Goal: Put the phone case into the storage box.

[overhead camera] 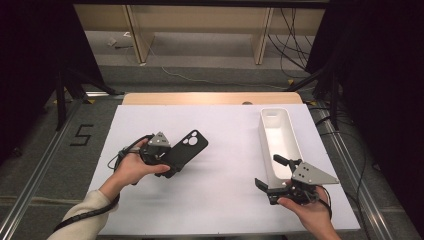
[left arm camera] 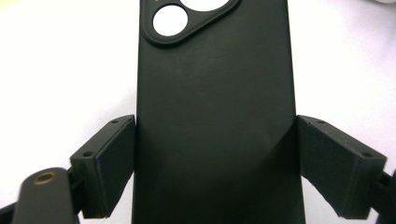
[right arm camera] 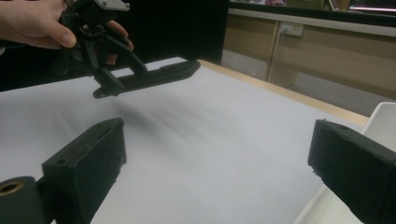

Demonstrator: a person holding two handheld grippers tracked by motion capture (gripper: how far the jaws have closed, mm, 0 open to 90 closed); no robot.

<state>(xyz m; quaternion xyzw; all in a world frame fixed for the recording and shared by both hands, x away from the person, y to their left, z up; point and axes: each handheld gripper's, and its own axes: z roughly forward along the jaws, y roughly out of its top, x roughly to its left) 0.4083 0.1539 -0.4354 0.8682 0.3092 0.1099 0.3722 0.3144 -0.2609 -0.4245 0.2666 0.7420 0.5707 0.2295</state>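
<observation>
Left gripper view: left gripper (left arm camera: 215, 163) is pinching the matte black rubbery phone case (left arm camera: 215, 116) by its long edges, lifted at centre-left. Soft walls flexing could let it be slipping out. Right gripper (overhead camera: 280, 175) is idling spread beside the long white plastic tray (overhead camera: 296, 135).

mat centre (overhead camera: 225, 165): free | right edge: white bin (overhead camera: 280, 137) blocks

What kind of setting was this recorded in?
Probably a lab or data-collection workstation: a table covered in white sheet, black curtains on both sides, loose cables on the floor behind, and a "5" floor marking.
</observation>
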